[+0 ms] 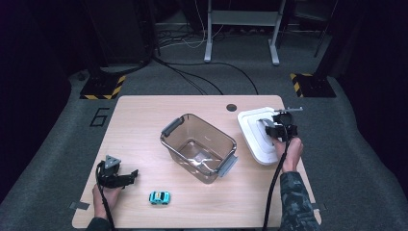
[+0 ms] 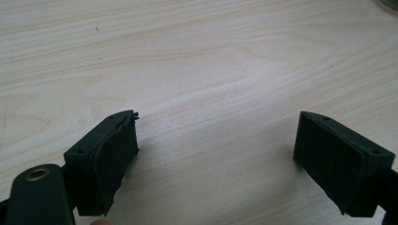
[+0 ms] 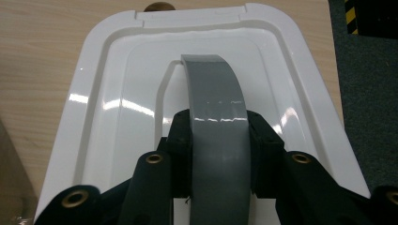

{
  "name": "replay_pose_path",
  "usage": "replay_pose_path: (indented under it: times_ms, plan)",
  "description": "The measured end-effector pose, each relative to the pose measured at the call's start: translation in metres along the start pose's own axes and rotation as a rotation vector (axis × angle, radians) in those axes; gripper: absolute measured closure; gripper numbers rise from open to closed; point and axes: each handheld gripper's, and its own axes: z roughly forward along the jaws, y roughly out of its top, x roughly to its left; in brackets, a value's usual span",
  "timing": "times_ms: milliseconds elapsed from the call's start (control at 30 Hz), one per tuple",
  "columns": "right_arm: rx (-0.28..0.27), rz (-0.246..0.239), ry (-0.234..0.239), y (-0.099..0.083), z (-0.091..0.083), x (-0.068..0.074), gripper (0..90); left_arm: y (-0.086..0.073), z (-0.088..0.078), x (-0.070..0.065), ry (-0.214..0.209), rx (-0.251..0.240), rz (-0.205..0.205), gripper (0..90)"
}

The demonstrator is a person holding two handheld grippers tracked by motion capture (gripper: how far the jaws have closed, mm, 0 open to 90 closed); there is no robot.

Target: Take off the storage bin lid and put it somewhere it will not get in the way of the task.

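White lid (image 3: 117, 122) flat at right table (image 1: 144, 110) edge, just right of bin (image 1: 199, 147). Grey handle (image 3: 218, 122) arching up from lid centre, clamped between right gripper (image 3: 219, 154) jaws. Clear bin mid-table, grey latches at both ends. Left gripper (image 1: 129, 177) resting near front left, jaws apart over bare wood, nothing between. Blue toy car (image 1: 159, 197) just right of it.

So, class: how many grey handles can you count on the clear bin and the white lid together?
3: two on the clear bin, at its far-left and near-right ends; one on the white lid, clamped by the right gripper.
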Motion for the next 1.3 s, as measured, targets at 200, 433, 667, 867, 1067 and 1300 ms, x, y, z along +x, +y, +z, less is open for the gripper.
replay_pose_path:
  times_ms: [200,433,667,867,1067,1300]
  plan:
    - [0.008,0.028,-0.011,-0.005,0.01,-0.002,66.7,0.0,0.0,0.0,0.0,0.0,0.0,13.4]
    - [0.012,0.06,-0.027,-0.014,0.023,-0.005,66.7,0.0,0.0,0.0,0.0,0.0,0.0,13.4]
    - [0.026,0.102,-0.03,-0.025,0.037,-0.009,66.7,0.0,0.0,0.0,0.0,0.0,0.0,13.4]
    - [0.031,0.131,-0.038,-0.033,0.048,-0.013,66.7,0.0,0.0,0.0,0.0,0.0,0.0,13.4]
    - [0.038,0.171,-0.057,-0.037,0.055,-0.015,66.7,0.0,0.0,0.0,0.001,0.0,-0.001,13.4]
    - [0.038,0.182,-0.087,-0.046,0.064,-0.015,66.7,0.0,0.0,0.0,0.001,0.0,0.0,13.4]
